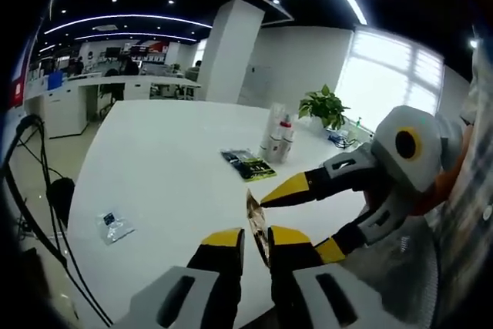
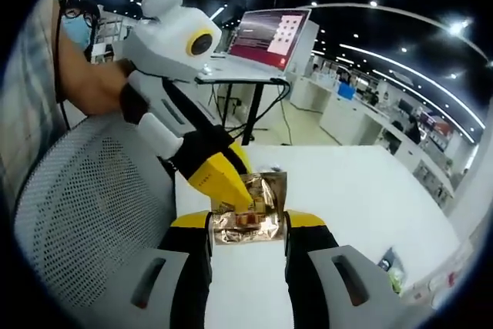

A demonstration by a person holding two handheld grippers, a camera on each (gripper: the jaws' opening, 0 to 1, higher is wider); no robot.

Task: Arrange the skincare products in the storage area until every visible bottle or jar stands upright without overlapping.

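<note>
Both my tongs, left (image 1: 256, 238) and right (image 2: 248, 221), clench one foil sachet (image 2: 250, 217) above the worktop (image 1: 169, 167); opposed pulling could tear it.

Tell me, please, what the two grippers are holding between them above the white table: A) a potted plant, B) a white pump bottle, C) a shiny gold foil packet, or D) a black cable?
C: the right gripper and left gripper both pinch the crinkled gold foil packet, as the right gripper view shows most clearly.

Open-plan office — desks (image 1: 73, 98), laptop (image 2: 266, 40), mesh chair (image 2: 92, 206).
</note>
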